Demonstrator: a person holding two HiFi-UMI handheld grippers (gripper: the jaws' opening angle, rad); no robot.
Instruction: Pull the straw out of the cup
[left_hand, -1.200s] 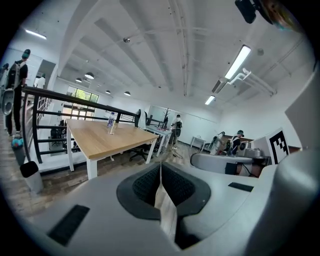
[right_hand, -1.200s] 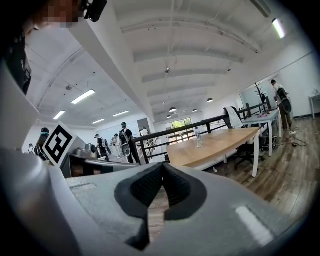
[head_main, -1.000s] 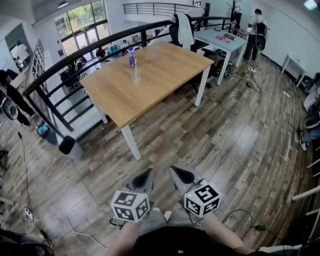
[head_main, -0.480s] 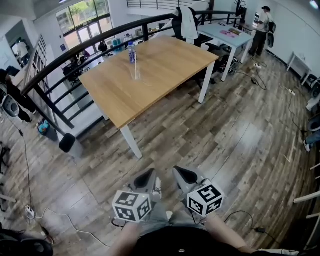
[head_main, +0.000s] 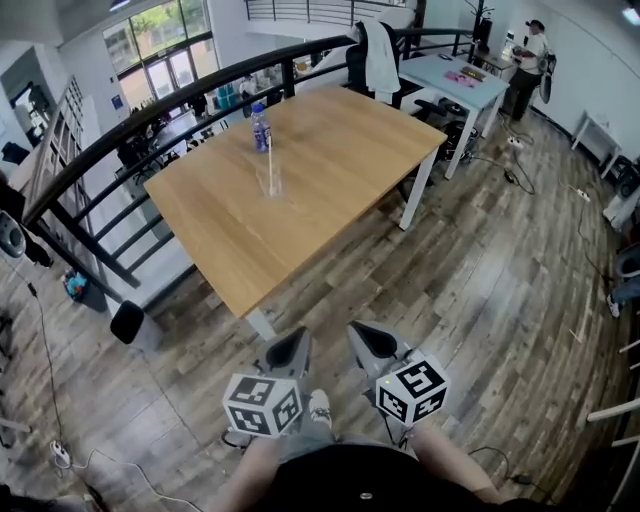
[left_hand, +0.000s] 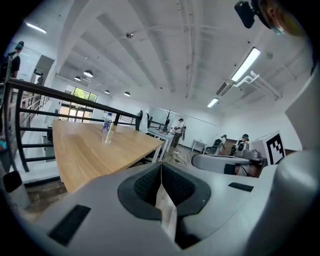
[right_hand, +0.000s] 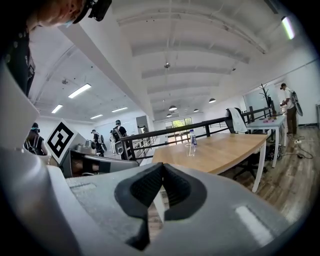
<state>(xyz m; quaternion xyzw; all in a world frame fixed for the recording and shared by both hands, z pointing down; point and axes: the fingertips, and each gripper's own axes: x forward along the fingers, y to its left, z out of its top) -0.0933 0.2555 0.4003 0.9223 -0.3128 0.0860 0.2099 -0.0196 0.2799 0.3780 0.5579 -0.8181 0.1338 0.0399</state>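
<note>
A clear cup (head_main: 270, 181) with a thin white straw (head_main: 271, 163) in it stands on the far part of a wooden table (head_main: 300, 190); it also shows small in the left gripper view as the cup (left_hand: 106, 137) and in the right gripper view as the cup (right_hand: 190, 149). My left gripper (head_main: 293, 350) and right gripper (head_main: 362, 341) hang low in front of the body, well short of the table. Both are shut with nothing between the jaws.
A water bottle (head_main: 260, 128) with a blue label stands just behind the cup. A black railing (head_main: 130, 125) runs along the table's far side. A white desk (head_main: 455, 80) with a chair and a standing person (head_main: 528, 62) are at the back right. Wooden floor lies between me and the table.
The view has closed in on the table, which now sits lower and nearer in the head view. Both grippers keep their shut pose in front of the body.
</note>
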